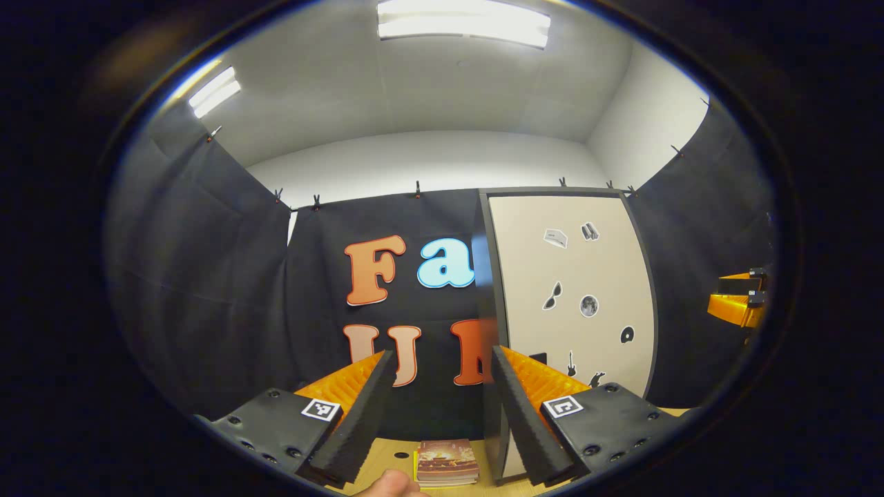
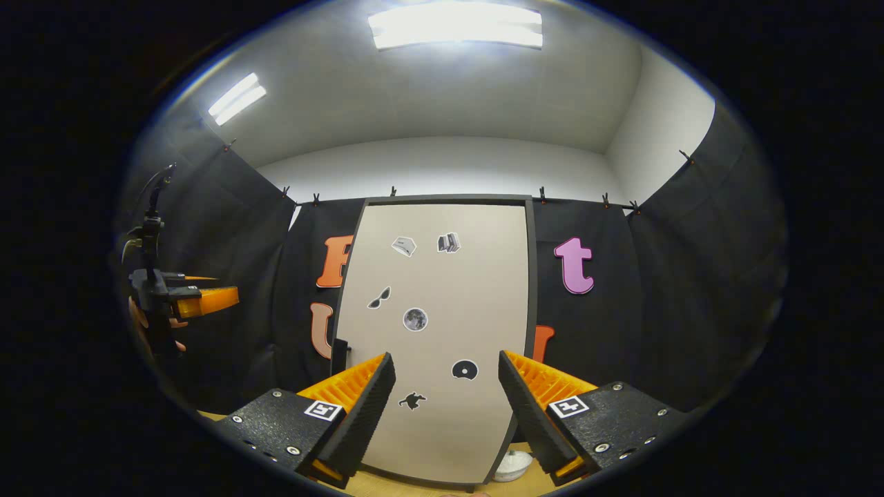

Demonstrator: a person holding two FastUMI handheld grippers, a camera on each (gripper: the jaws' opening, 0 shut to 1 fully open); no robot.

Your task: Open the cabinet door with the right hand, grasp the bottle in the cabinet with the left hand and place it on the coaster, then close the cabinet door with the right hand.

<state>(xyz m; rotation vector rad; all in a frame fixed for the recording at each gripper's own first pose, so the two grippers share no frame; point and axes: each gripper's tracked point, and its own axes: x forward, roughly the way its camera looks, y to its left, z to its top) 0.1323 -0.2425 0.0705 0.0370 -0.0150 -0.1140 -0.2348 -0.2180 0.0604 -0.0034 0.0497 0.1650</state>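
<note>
A black-draped booth under ceiling strip lights surrounds a wooden tabletop (image 1: 394, 455), and the tall pale cabinet door (image 2: 442, 331), dotted with small stickers, stands closed ahead. In the right gripper view the right gripper (image 2: 447, 400) faces that door squarely, its fingers spread wide with nothing between them; a small dark handle (image 2: 341, 348) sits at the door's edge, above and beyond its left finger. Opening well probably means shifting toward that handle, straddling it, and closing fully before pulling in an arc. In the left gripper view the left gripper (image 1: 442, 400) is likewise wide and empty, a small stack of books (image 1: 447, 461) lying low between its fingers. The bottle is hidden behind the door. A white object (image 2: 512, 466) sits by the right finger's base; whether it is the coaster I cannot tell.
</note>
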